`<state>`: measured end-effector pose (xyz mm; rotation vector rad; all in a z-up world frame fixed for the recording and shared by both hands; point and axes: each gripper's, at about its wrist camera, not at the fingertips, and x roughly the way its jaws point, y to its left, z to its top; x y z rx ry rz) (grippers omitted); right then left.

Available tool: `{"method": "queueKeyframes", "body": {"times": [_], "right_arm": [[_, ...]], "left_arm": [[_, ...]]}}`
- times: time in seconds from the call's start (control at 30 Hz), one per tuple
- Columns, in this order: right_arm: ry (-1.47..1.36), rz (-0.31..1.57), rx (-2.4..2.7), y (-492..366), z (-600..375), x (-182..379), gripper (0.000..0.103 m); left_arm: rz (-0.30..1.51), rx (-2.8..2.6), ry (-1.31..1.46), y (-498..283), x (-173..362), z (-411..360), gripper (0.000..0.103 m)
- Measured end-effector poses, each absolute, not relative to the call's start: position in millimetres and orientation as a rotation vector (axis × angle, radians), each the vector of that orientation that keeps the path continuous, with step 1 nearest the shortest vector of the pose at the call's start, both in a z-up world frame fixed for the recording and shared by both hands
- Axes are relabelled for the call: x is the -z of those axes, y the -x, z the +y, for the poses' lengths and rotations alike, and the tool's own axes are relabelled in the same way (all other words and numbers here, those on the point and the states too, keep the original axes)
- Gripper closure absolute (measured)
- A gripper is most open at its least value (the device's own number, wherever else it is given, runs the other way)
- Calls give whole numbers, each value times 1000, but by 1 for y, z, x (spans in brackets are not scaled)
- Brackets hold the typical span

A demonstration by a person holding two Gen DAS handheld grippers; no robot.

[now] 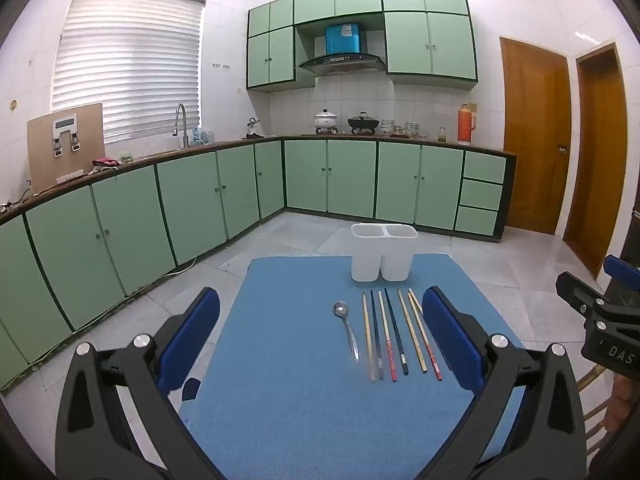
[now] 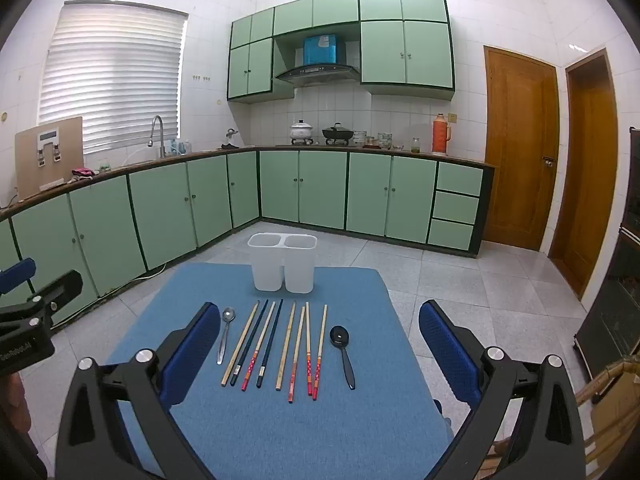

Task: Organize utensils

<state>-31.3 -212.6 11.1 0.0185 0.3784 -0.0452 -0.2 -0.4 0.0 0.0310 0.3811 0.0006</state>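
Observation:
A white two-compartment utensil holder [image 1: 383,252] [image 2: 283,262] stands upright and empty at the far edge of a blue table mat [image 1: 312,400] [image 2: 300,432]. Before it lie a metal spoon [image 1: 346,330] [image 2: 225,332], a row of several chopsticks [image 1: 400,334] [image 2: 280,348] and a black spoon [image 2: 344,354], which only the right wrist view shows. My left gripper [image 1: 320,324] hovers open over the near left of the mat, nothing between its blue pads. My right gripper [image 2: 320,334] hovers open nearer the row, also holding nothing.
The small table stands on a tiled kitchen floor [image 1: 500,276]. Green cabinets [image 2: 320,192] line the far walls. A wooden chair [image 2: 612,392] stands at the right. The other gripper shows at each view's edge, right gripper [image 1: 600,312] and left gripper [image 2: 36,312].

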Motion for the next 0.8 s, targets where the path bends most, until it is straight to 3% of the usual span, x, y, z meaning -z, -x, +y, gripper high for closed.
{"method": "queueKeyframes", "body": {"times": [0.8], "right_arm": [[-19,377,44,33,-212,-11,6]], "left_arm": [[375,-5,-24,4,-4,7,5]]}}
